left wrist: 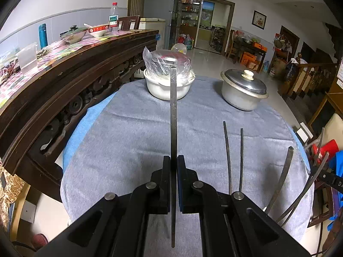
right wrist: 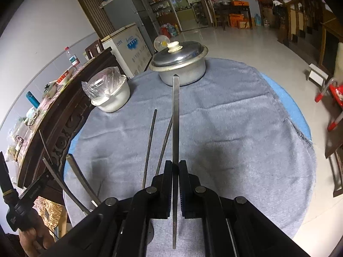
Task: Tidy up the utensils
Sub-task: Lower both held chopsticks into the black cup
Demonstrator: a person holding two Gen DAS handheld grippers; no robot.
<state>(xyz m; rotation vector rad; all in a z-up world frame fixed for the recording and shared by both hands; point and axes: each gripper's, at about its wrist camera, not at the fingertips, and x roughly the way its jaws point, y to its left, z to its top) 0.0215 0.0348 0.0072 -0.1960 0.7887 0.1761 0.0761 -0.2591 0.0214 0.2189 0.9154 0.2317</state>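
The left gripper (left wrist: 173, 160) was clenched on a flat metal utensil handle (left wrist: 173, 107), its fingers (left wrist: 166, 171) pressed against the strip's two faces. The handle ran straight out along the fingers' own line, its square far end rising in front of the white pot (left wrist: 167, 85) covered with plastic film, and its near end passing back between the finger mounts. The right gripper (right wrist: 175, 165) was clenched in the same way on a second flat handle (right wrist: 175, 117), whose clipped tip pointed at the lidded aluminium pot (right wrist: 182, 68). Both strips appeared lifted clear of the grey cloth (left wrist: 128, 128) on the round table (right wrist: 289, 98), though neither working end showed, so I could not tell spoon from fork.

Outward from the right fingers, a pair of dark chopsticks (right wrist: 150, 145) stood leaning just left of the held handle, nearly parallel with it. In the left view the same chopsticks (left wrist: 241, 156) lay to the right of the fingers, with more metal handles (left wrist: 283, 175) fanning further right. These seemed to stand in a holder near the table's close edge, between the two grippers, but its body was hidden behind the finger mounts.

I judged that the coming move turned on this: each held utensil lay long-axis forward, and the cluster sat inboard of both hands, nearer the right one.
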